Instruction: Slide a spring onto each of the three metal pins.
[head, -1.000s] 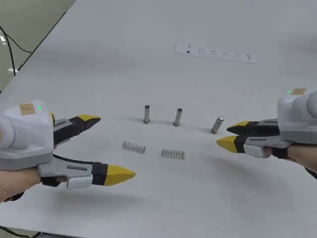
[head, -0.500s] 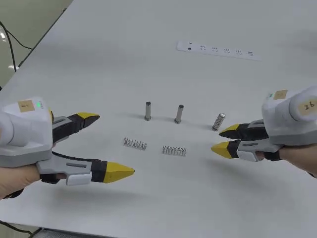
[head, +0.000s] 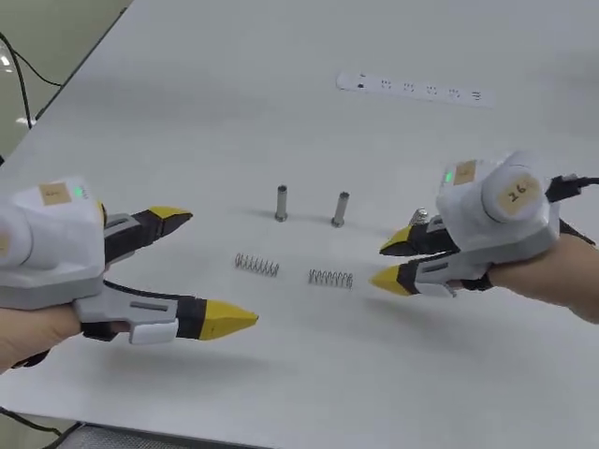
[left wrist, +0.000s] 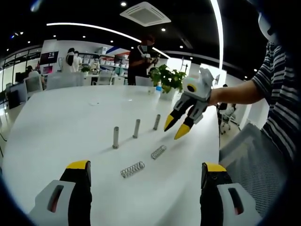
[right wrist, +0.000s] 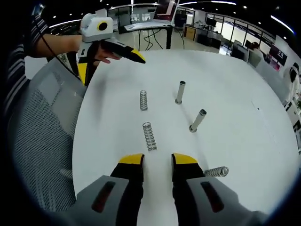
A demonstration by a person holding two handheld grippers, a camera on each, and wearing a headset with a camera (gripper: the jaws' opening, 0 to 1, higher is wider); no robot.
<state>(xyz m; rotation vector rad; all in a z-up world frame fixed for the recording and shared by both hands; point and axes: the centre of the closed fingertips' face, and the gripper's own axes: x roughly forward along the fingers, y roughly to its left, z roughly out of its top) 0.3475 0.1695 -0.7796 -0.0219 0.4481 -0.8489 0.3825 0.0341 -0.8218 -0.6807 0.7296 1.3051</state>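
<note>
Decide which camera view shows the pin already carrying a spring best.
The right gripper view: the spring-covered pin sits close, its coils plain, beside the right hand-held gripper. In the head view that gripper hides most of the pin; in the left gripper view it stands whole but small.

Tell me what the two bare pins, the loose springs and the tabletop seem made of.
Bare pins: likely steel, smooth grey cylinders with a dull sheen. Loose springs: thin silvery coiled wire, probably steel. Tabletop: matte white, perhaps laminate; the look leaves it open.
</note>
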